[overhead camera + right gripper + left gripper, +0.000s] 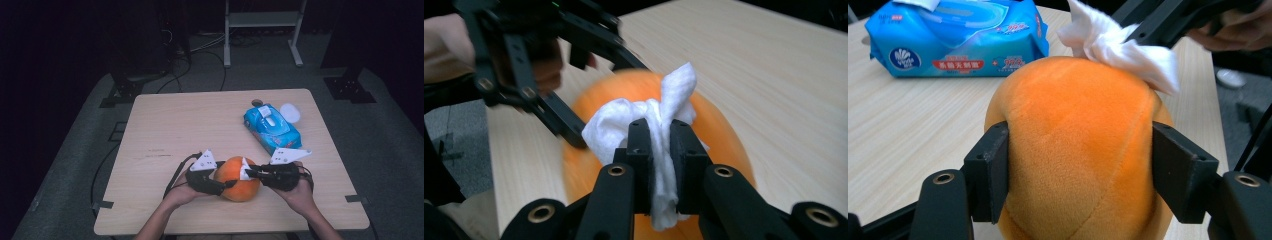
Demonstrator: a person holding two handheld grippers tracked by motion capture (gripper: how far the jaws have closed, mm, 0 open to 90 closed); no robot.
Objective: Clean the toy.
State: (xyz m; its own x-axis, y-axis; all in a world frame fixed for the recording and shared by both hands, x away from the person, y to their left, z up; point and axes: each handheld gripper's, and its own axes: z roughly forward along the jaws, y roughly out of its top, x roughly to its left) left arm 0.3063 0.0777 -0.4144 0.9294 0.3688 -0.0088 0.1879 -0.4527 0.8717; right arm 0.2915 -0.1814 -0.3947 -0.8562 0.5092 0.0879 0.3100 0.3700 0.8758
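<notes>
Currently: your left gripper (1078,165) clamps the orange plush (1078,150); right gripper (659,150) pinches the white wipe (659,115) against it; wiping barely under way.

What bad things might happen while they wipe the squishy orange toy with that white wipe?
1. The left gripper squeezes the round orange plush toy by its sides; pushed from above, the soft toy might squirm out and roll across the table.
2. The right gripper pinches only a narrow fold of the white wipe, so rubbing may tug it loose.
3. The blue wet-wipe pack lies close by; a wide swipe could knock it.
</notes>
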